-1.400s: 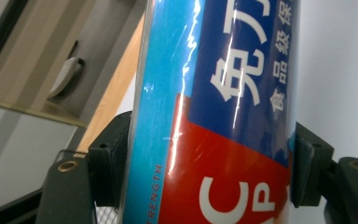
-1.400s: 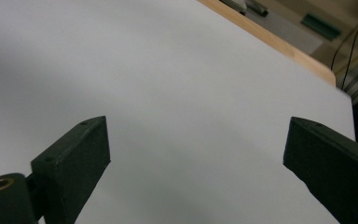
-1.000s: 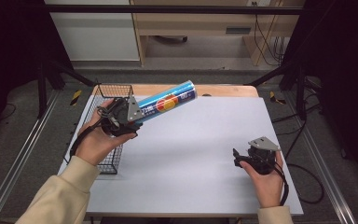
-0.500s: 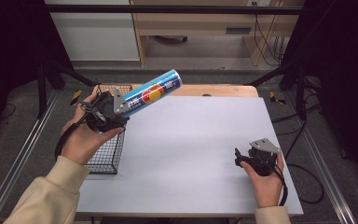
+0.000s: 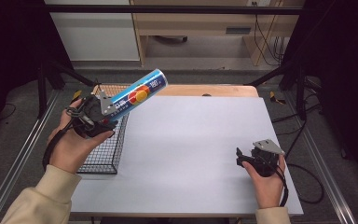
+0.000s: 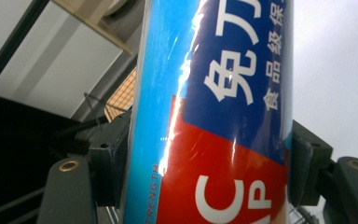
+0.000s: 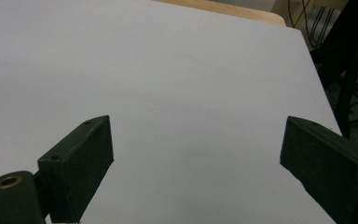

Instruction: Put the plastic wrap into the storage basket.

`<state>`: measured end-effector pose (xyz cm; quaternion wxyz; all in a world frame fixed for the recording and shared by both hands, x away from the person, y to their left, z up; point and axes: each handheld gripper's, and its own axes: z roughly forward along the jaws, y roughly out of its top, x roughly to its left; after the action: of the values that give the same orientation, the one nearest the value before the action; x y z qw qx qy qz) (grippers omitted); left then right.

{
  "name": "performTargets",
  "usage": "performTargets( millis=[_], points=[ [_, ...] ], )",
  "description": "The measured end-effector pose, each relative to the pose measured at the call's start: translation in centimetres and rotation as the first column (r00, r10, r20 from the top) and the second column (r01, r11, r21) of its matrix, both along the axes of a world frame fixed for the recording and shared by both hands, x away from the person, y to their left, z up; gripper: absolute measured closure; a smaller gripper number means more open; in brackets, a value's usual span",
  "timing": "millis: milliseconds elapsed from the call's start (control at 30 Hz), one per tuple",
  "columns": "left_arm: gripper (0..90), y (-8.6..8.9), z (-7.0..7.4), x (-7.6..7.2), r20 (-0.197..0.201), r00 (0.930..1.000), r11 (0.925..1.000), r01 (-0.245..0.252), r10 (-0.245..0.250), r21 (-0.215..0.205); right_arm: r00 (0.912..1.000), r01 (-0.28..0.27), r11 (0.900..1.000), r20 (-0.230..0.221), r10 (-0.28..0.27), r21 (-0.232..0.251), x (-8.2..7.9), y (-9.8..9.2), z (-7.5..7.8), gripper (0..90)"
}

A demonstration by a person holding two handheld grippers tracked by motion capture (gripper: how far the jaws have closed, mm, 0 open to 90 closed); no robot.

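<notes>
Carried leftward since the earlier frames, the blue tube [image 5: 135, 95] is gripped by the left tongs [image 5: 103, 109] over the wire basket [image 5: 103, 154]; deposit seems imminent. Right tongs [image 5: 247, 156] rest spread wide on the counter [image 5: 191, 140].

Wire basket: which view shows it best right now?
The high view: the black wire basket sits at the table's left edge, partly hidden by the left gripper holding the blue tube. The left gripper view catches just slivers.
</notes>
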<state>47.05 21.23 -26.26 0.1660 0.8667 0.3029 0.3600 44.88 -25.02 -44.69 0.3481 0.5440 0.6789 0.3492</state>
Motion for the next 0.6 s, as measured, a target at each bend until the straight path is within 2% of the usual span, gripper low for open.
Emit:
performTargets(
  millis=[67, 100, 200, 333, 433, 600],
  points=[
    [30.3, 0.1, 0.0, -0.2, -0.003, 0.9996, 0.9996, -0.027, 0.027, 0.008, 1.0000, -0.004, 1.000, -0.002, 0.004, 0.020, -0.1, 0.0, 0.1, 9.6],
    [30.3, 0.2, -0.1, -0.3, -0.005, 0.9991, 0.9991, -0.043, 0.043, -0.004, 1.0000, -0.009, 1.000, 0.003, 0.009, 0.028, -0.2, 0.1, 0.3, 9.6],
    [30.3, 0.5, 0.1, -0.8, -0.007, 0.9966, 0.9965, -0.082, 0.082, -0.016, 0.9996, -0.027, 0.999, 0.008, 0.027, 0.025, -0.2, 0.1, 0.3, 9.5],
    [30.4, 0.7, 0.6, -1.9, -0.016, 0.9922, 0.9921, -0.124, 0.123, -0.019, 0.9997, -0.024, 0.999, -0.002, 0.024, 0.032, -0.3, -0.2, 0.2, 9.1],
    [30.5, 0.8, 0.7, -2.6, -0.019, 0.9909, 0.9910, -0.134, 0.134, -0.008, 0.9998, -0.013, 0.999, -0.014, 0.013, 0.038, -0.2, -0.5, 0.0, 9.1],
    [30.6, 1.4, 0.3, -2.8, -0.031, 0.9909, 0.9914, -0.131, 0.131, -0.005, 0.9996, -0.004, 0.999, -0.027, 0.005, 0.037, -0.1, -0.6, -0.2, 9.1]
  ],
)
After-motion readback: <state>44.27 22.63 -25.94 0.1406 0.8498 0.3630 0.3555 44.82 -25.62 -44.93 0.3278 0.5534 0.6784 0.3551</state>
